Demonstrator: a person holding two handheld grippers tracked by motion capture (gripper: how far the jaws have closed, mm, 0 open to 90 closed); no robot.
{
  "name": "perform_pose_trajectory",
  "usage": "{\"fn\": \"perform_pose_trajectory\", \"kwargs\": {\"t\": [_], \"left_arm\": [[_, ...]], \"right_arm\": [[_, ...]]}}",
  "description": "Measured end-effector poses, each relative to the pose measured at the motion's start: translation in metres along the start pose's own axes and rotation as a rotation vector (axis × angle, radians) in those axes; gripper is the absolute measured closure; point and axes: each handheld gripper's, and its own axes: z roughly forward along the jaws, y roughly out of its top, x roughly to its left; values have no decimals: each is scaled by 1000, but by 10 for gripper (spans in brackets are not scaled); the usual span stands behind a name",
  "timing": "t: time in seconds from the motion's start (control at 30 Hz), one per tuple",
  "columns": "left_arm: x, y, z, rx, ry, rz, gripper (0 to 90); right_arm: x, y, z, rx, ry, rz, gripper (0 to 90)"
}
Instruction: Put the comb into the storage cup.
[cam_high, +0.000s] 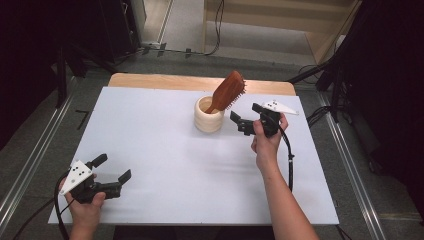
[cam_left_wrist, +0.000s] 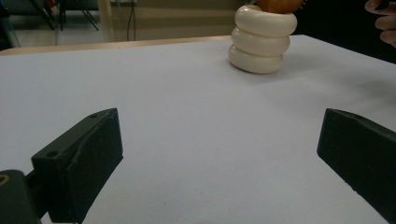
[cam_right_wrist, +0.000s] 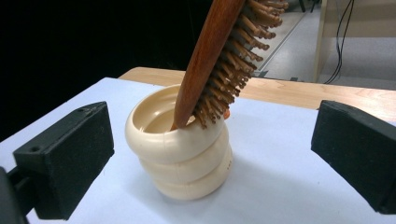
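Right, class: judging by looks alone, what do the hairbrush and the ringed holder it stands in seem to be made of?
Hairbrush: looks like wood with a smooth reddish-brown varnish; faint grain and soft sheen show on its back, and the pale pins look wooden too. Ringed holder: cream, glossy, with soft highlights on its three stacked bulges; glazed ceramic or moulded plastic, the look alone can't settle which.

Illumination is even and diffuse from overhead. The white table surface (cam_high: 165, 145) is bright, without glare; the surroundings at 9 and 3 o'clock fall to near black. Shadows are soft: a faint one lies beside the cream ribbed holder (cam_right_wrist: 182, 149) toward 4 o'clock in the right gripper view. The near black jaws are slightly soft in both gripper views. The high view is mildly coarse overall.
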Motion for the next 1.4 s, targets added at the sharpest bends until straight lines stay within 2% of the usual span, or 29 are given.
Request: {"fn": "perform_pose_trajectory", "kwargs": {"t": [0.27,0.5,0.8,1.03,1.4], "left_arm": [[0,0,0,1,1,2,2],[-1,0,0,0,1,1,2],[-2,0,1,0,-1,1,2],[-2,0,1,5,-2,6,2],[-2,0,1,8,-2,12,2]], "right_arm": [[2,-8,-12,5,5,-20,0],[4,-17,-21,12,10,-58,0],[3,-27,-35,7,15,-80,0],[2,-36,-43,5,14,-79,0],[-4,-46,-60,-4,12,-125,0]]}}
